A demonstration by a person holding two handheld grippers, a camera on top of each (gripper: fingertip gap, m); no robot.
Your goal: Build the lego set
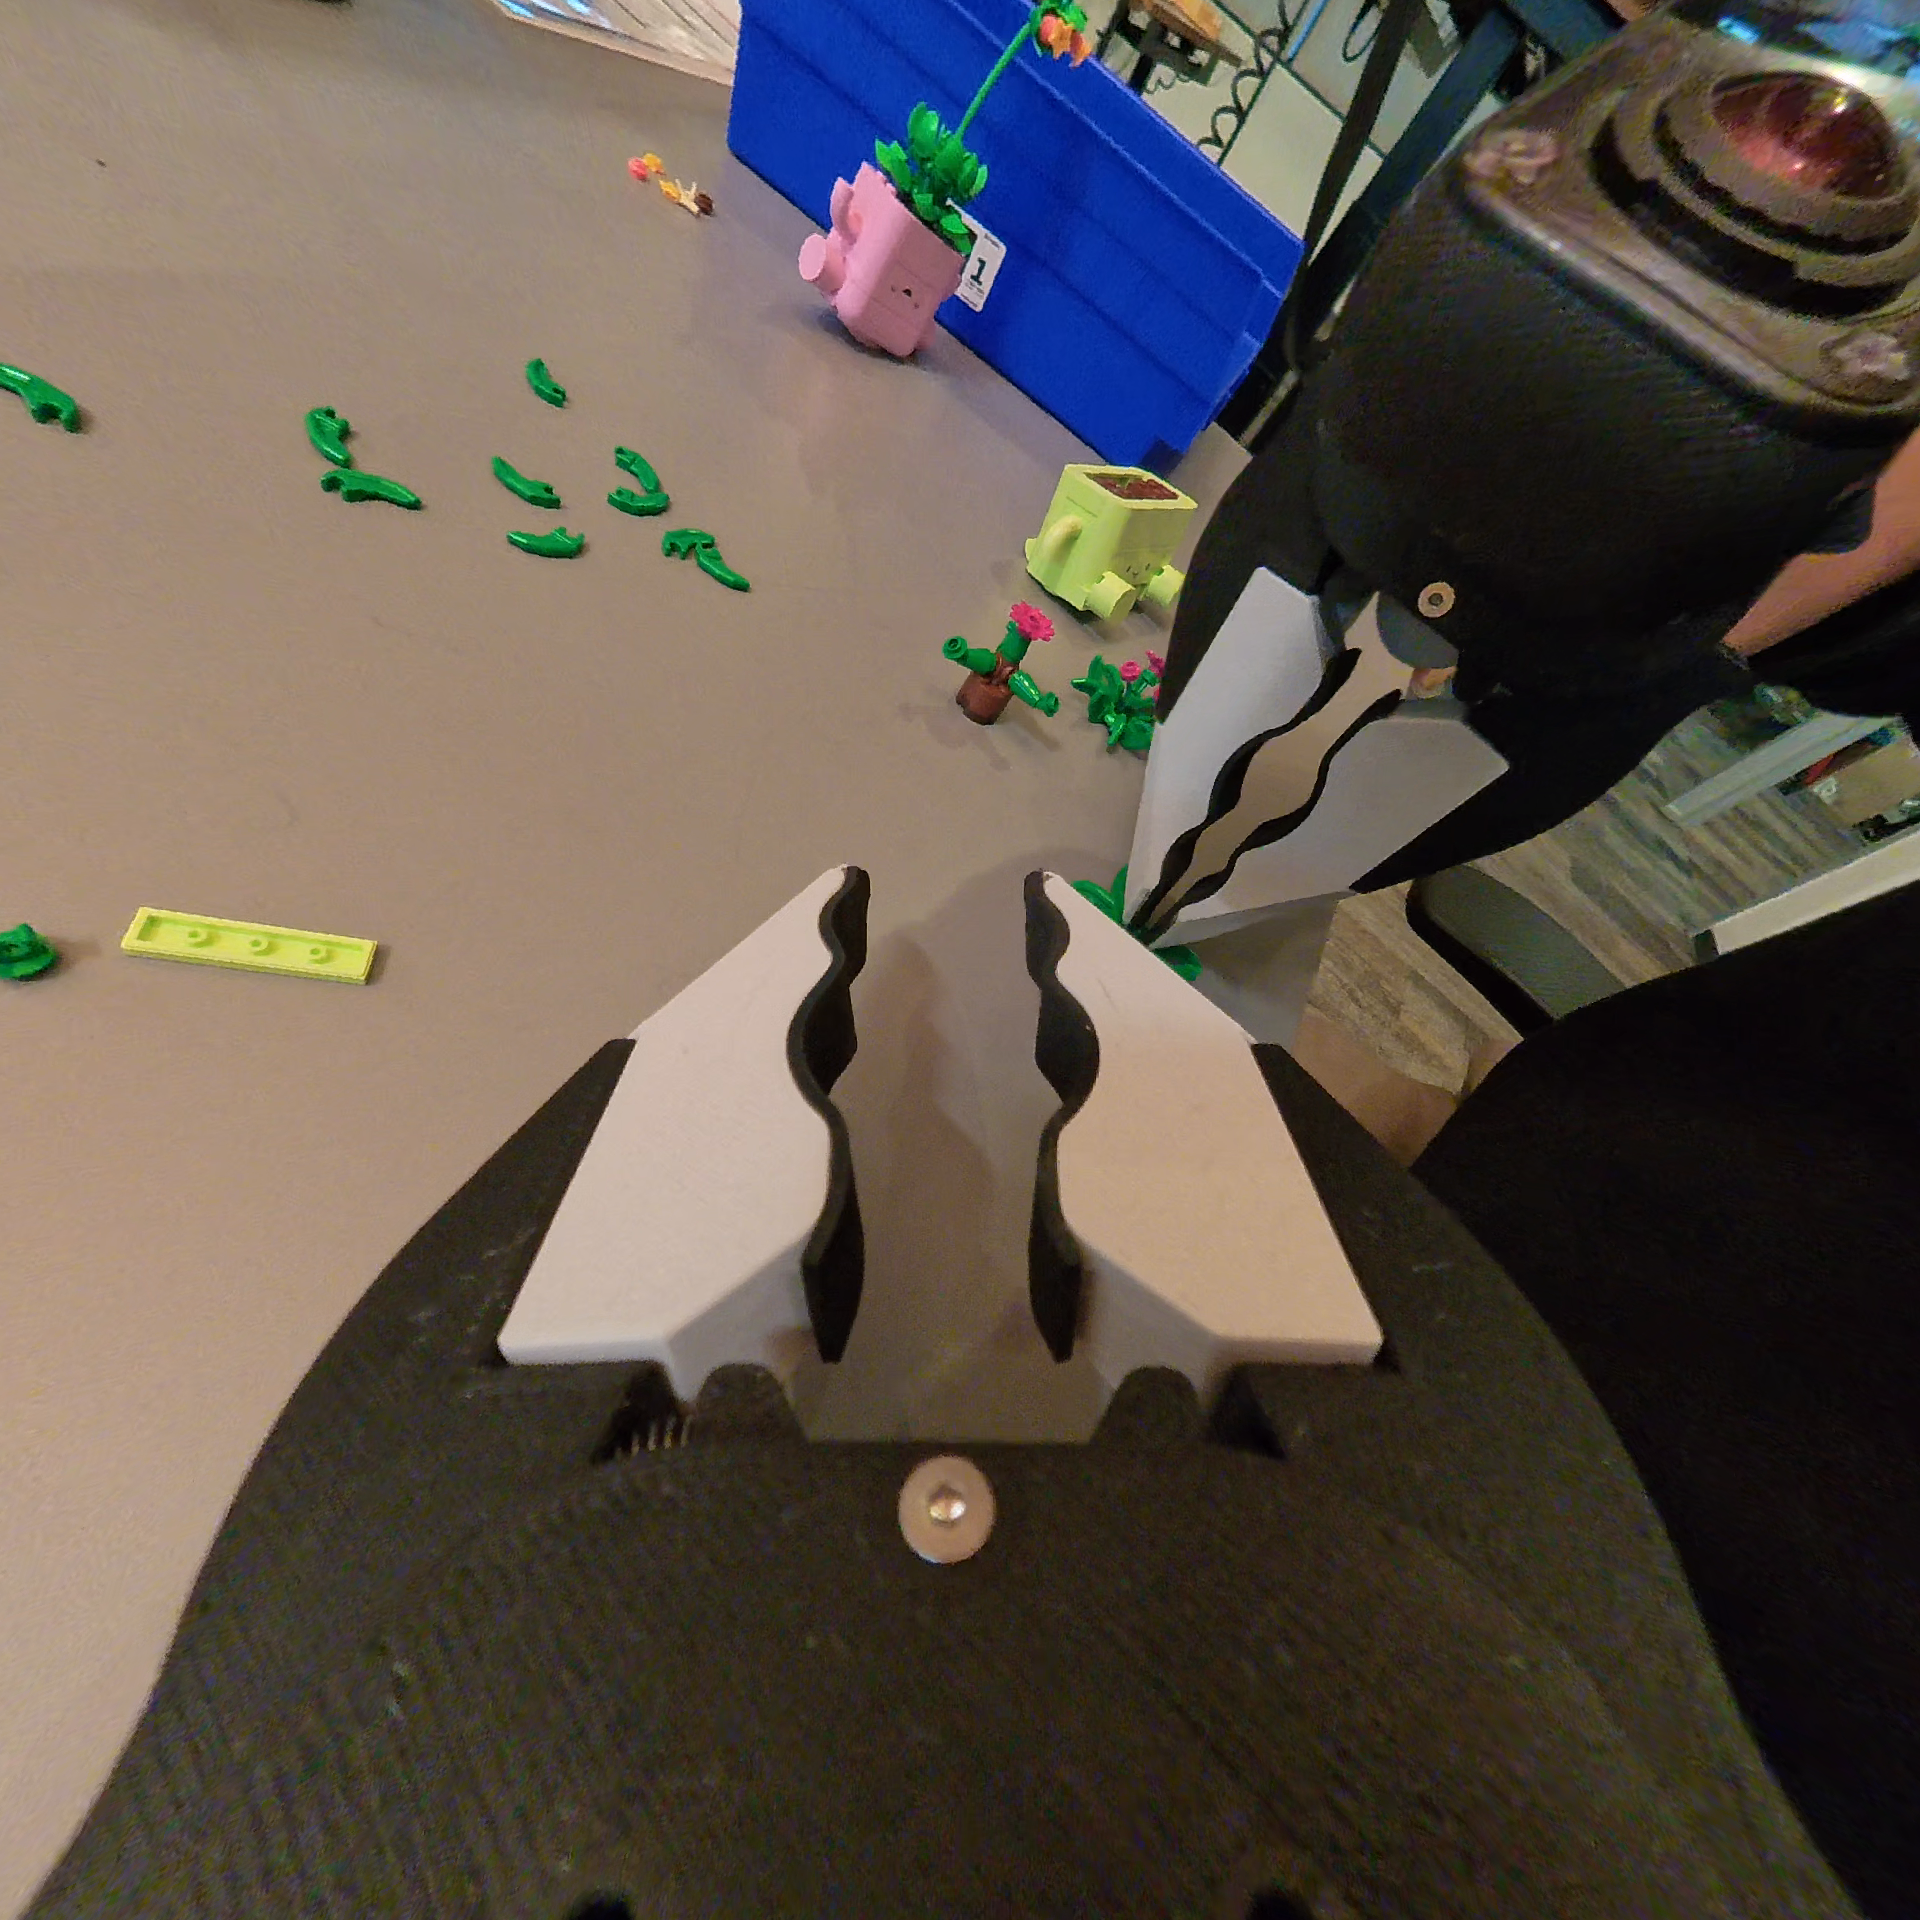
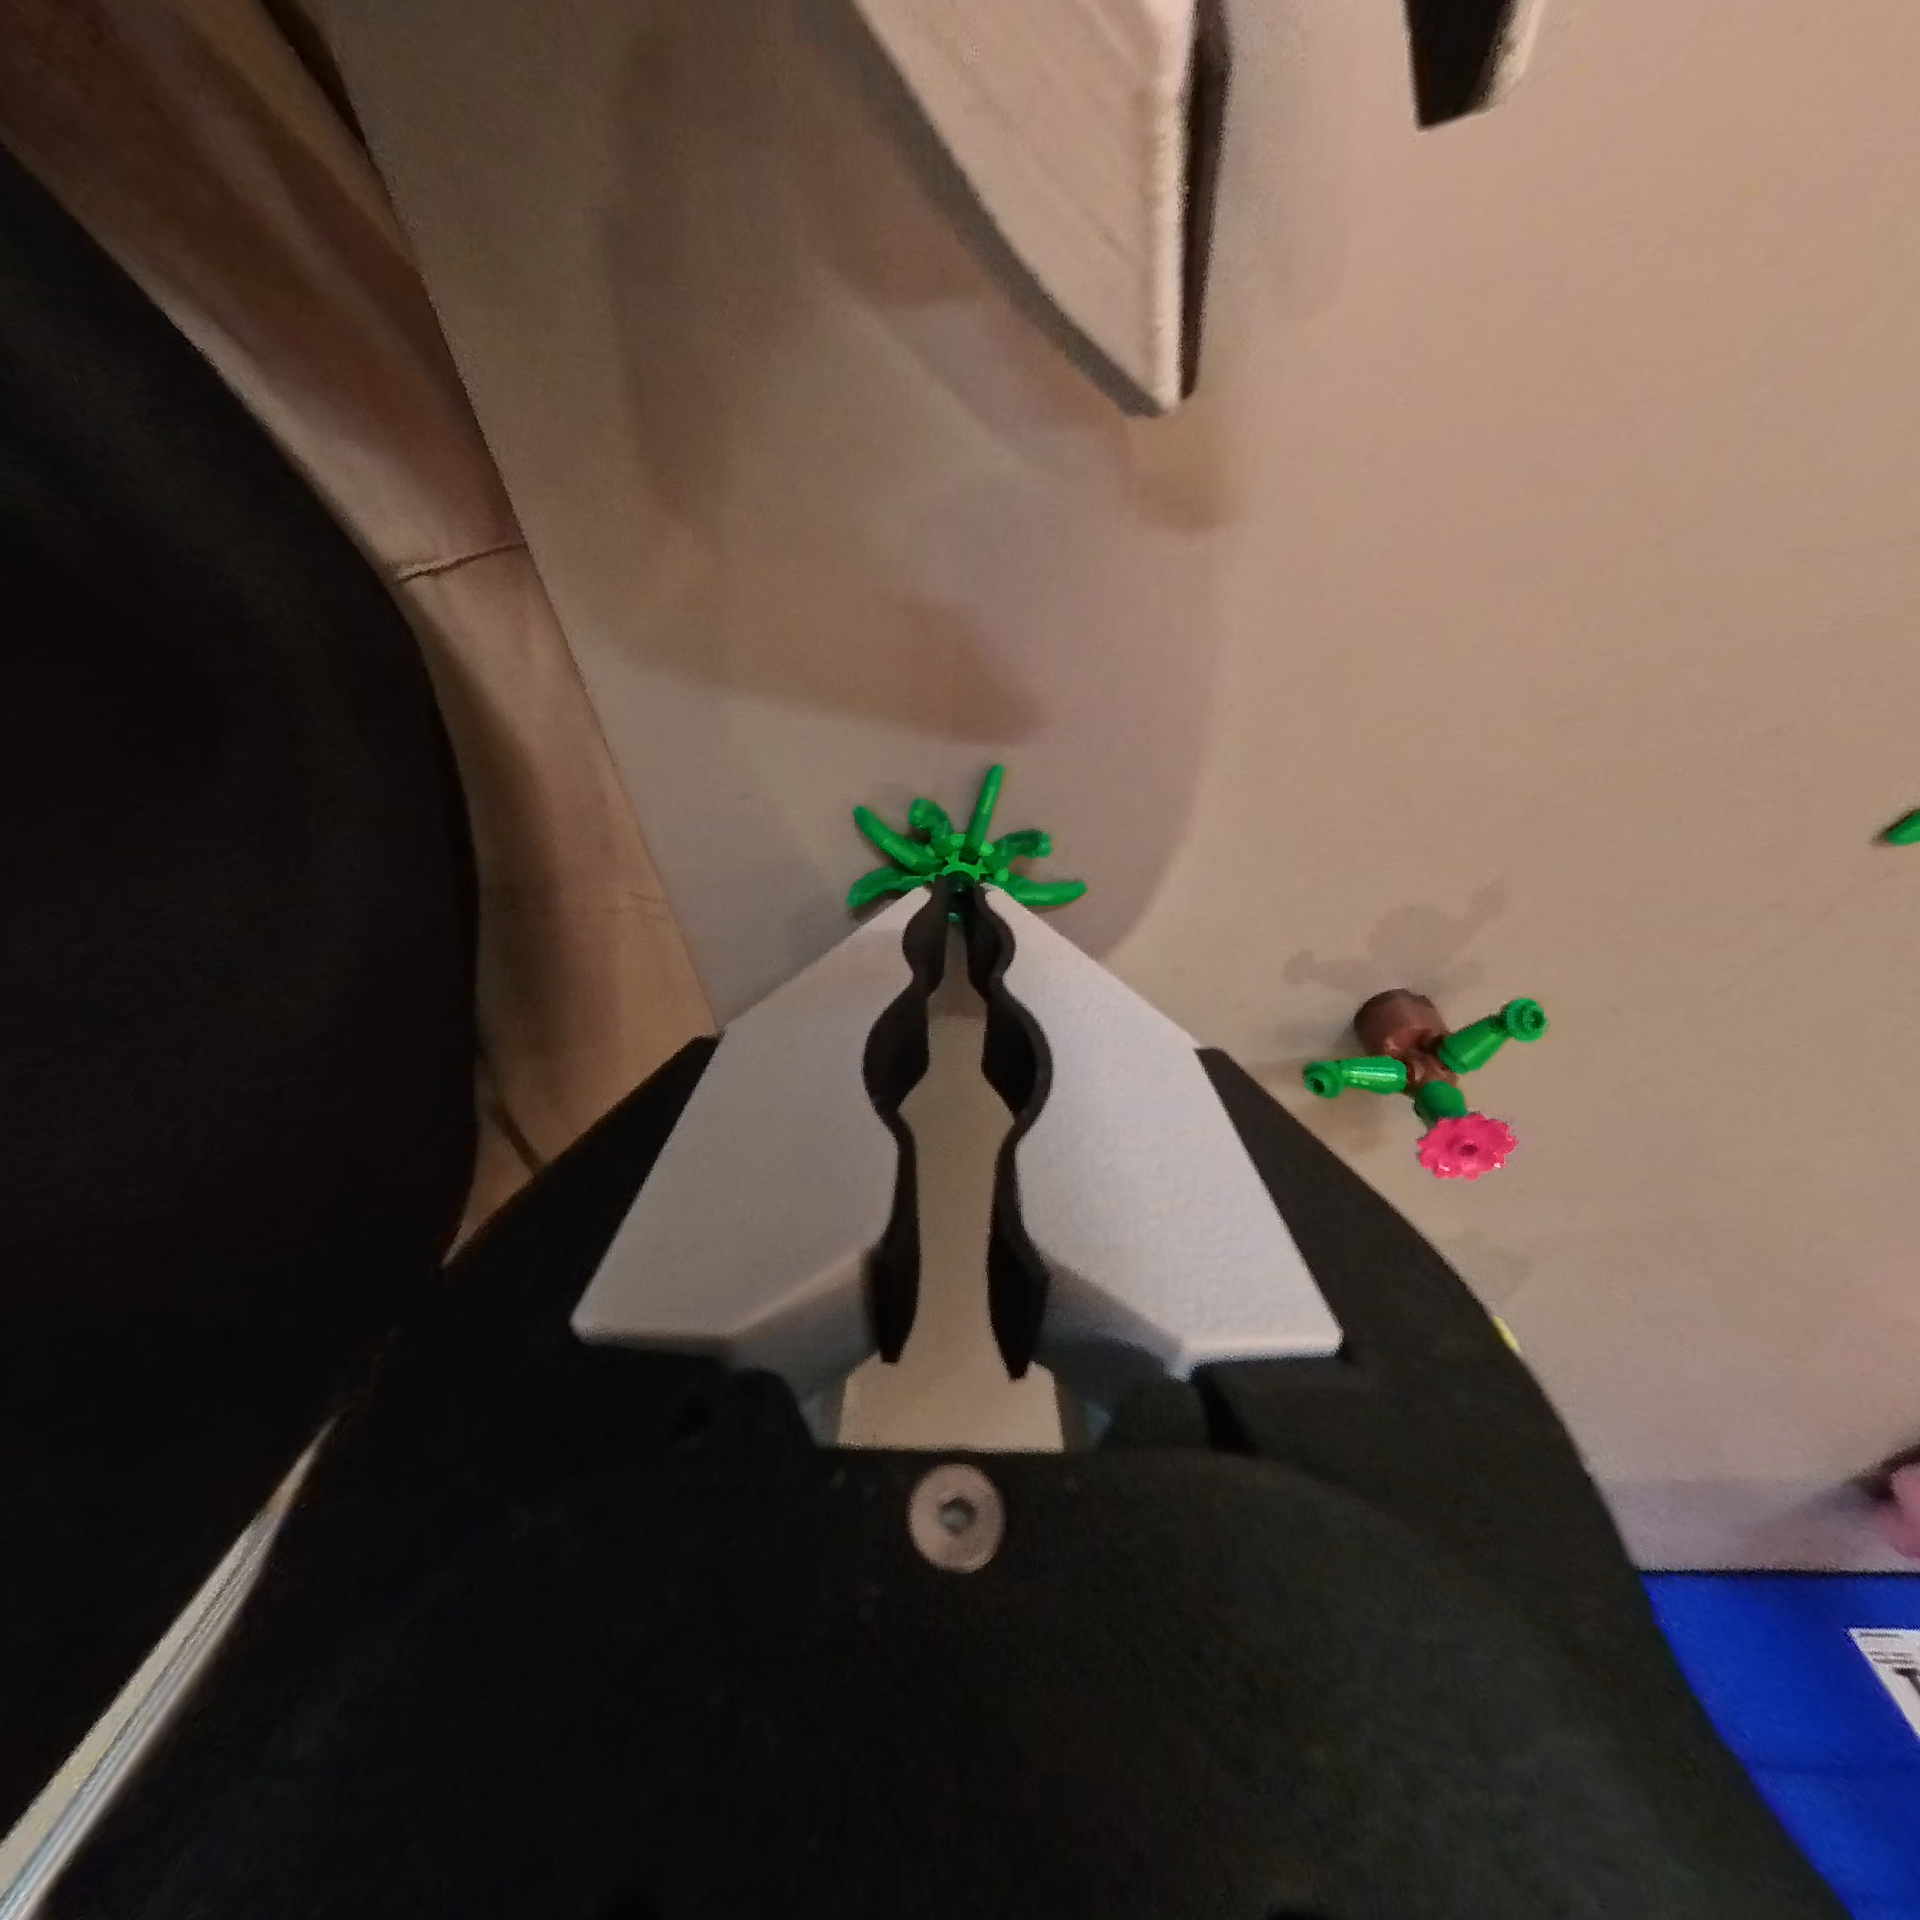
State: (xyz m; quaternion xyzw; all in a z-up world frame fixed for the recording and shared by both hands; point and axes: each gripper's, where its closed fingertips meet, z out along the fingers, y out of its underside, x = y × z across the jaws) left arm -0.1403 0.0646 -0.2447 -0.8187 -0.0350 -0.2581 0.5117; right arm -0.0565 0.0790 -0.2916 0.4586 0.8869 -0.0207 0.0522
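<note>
My right gripper (image 2: 961, 902) is shut on a green leaf cluster (image 2: 961, 844) near the table's edge; in the left wrist view the same gripper (image 1: 1148, 920) points down at the cluster (image 1: 1103, 896). My left gripper (image 1: 945, 883) is open and empty, just left of it above the table. A small cactus with a pink flower (image 1: 1003, 665) (image 2: 1439, 1070) lies nearby. A lime green pot (image 1: 1112, 535) and a pink pot with a plant (image 1: 899, 249) stand farther back. Several loose green leaves (image 1: 540, 488) lie to the left, with a lime plate (image 1: 249, 943).
A blue bin (image 1: 1070, 218) stands at the back right, also showing in the right wrist view (image 2: 1787, 1704). Another green plant piece with pink flowers (image 1: 1122, 696) lies by the cactus. Tiny coloured pieces (image 1: 670, 187) lie at the far back. The table edge runs close on the right. Tip to tip, the grippers are about 10 cm apart. From the left gripper's tips to the lime plate (image 1: 249, 943) is close to 10 cm.
</note>
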